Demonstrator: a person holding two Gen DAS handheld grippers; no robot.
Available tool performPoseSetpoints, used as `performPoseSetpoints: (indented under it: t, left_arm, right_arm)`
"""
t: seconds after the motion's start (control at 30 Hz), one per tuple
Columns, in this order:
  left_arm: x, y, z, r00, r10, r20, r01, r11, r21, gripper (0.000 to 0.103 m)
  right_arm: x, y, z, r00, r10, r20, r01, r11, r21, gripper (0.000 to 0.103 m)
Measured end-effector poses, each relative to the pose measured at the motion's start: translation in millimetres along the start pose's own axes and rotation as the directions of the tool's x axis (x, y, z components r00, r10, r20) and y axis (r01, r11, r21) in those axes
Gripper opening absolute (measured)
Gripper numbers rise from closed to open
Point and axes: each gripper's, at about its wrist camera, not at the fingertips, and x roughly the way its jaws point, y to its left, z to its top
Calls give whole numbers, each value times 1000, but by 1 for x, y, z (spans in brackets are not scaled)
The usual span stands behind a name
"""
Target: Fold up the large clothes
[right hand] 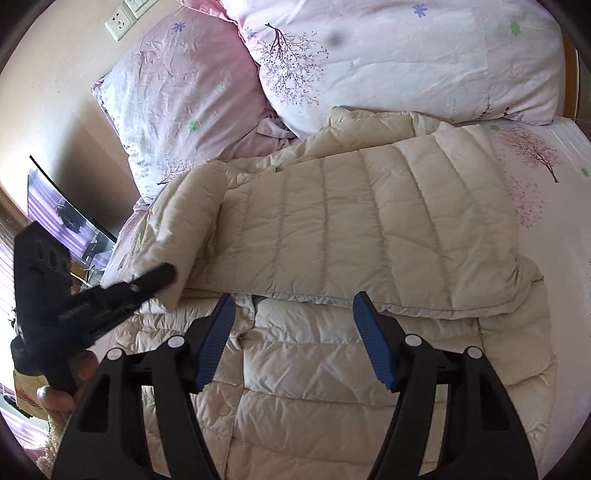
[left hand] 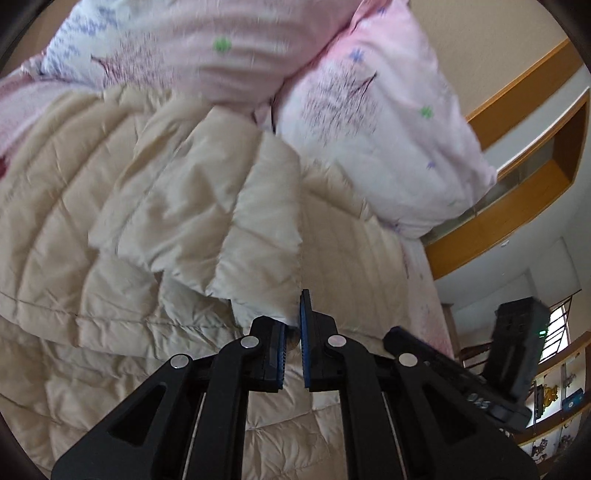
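A cream quilted down jacket (right hand: 351,229) lies on the bed, partly folded over itself; it also fills the left wrist view (left hand: 110,206). My left gripper (left hand: 293,332) is shut on the cuff end of the jacket's sleeve (left hand: 258,240) and holds it lifted over the jacket body. It shows in the right wrist view (right hand: 122,291) at the left, with the sleeve (right hand: 181,236) hanging from it. My right gripper (right hand: 293,328) is open and empty above the jacket's lower front, near its fold edge. It shows in the left wrist view (left hand: 480,373) at the right.
Two pink floral pillows (right hand: 192,107) (right hand: 406,55) lie at the head of the bed beyond the jacket. A floral sheet (right hand: 546,177) covers the bed to the right. A wall with sockets (right hand: 122,18) is at the upper left; wooden shelving (left hand: 517,192) stands at the right.
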Motion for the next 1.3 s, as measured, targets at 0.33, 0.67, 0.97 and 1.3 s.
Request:
performPoseSetpoints:
  t: [0.33, 0.67, 0.97, 1.3]
  left_arm:
    - [-29, 8, -16, 992, -100, -75, 101, 995, 14, 72]
    - [-77, 95, 6, 995, -8, 104, 26, 984, -176, 72]
    - [-54, 138, 3, 997, 23, 80, 3, 951, -308, 71]
    - [-53, 135, 2, 996, 34, 78, -11, 960, -278, 71]
  right_arm:
    - [-9, 28, 5, 999, 9, 51, -2, 992, -125, 67]
    - [17, 151, -14, 994, 87, 69, -35, 832, -553, 65]
    - [87, 203, -25, 980, -131, 149, 198, 685, -701, 40]
    - [28, 127, 7, 970, -46, 238, 135, 919, -370, 6]
